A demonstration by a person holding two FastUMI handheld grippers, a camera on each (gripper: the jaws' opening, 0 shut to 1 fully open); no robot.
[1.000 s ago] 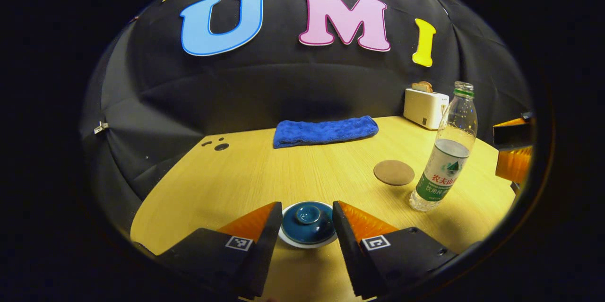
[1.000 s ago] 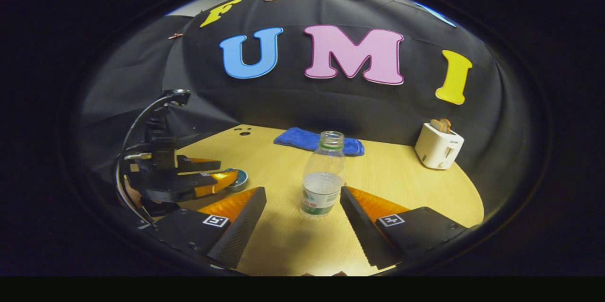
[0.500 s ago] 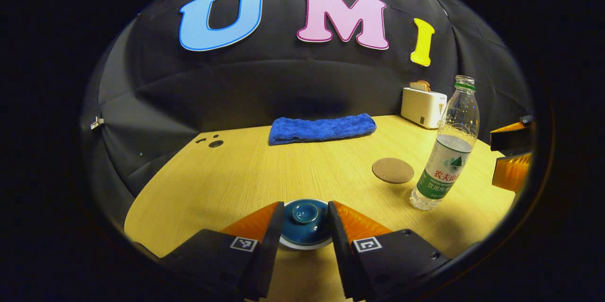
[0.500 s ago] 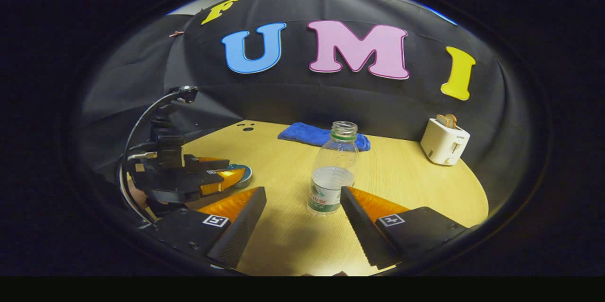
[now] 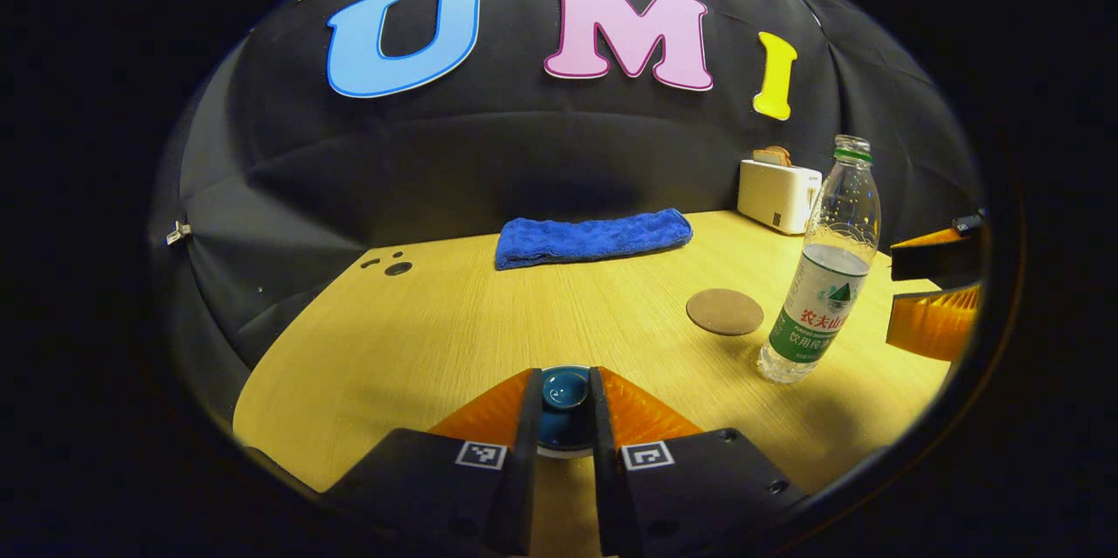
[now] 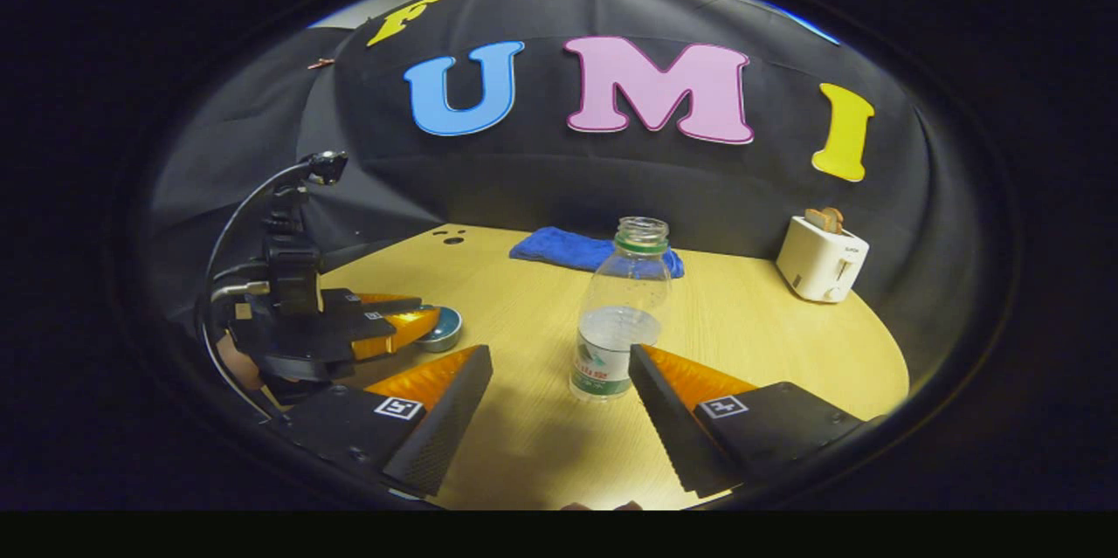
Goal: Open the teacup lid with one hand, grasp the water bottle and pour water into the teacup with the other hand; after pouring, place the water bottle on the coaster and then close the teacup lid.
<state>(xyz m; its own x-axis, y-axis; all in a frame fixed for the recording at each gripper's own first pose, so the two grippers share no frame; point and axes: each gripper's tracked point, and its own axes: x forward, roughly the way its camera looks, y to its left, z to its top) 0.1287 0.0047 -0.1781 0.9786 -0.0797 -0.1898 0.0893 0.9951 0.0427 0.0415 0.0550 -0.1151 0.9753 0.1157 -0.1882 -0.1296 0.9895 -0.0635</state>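
A dark blue teacup lid [image 5: 564,423] sits on its white teacup on the wooden table [image 5: 454,322]. My left gripper [image 5: 563,382] is shut on the lid's round knob [image 5: 565,389], one finger on each side. The right gripper view shows the left gripper [image 6: 410,324] over the teacup [image 6: 444,331]. A clear, uncapped water bottle [image 5: 824,279] stands upright to the right, part full. My right gripper [image 6: 559,357] is open, and the bottle [image 6: 618,322] stands just beyond its fingertips, nearer the right finger. A round brown coaster [image 5: 724,312] lies left of the bottle.
A folded blue towel [image 5: 594,237] lies at the back of the table by the black cloth wall. A white toaster [image 5: 777,191] with bread in it stands at the back right. Small holes [image 5: 397,267] mark the table's far left.
My left gripper's fingers have closed in from either side of the lid onto its knob. The right gripper stayed open and drifted slightly nearer the bottle.
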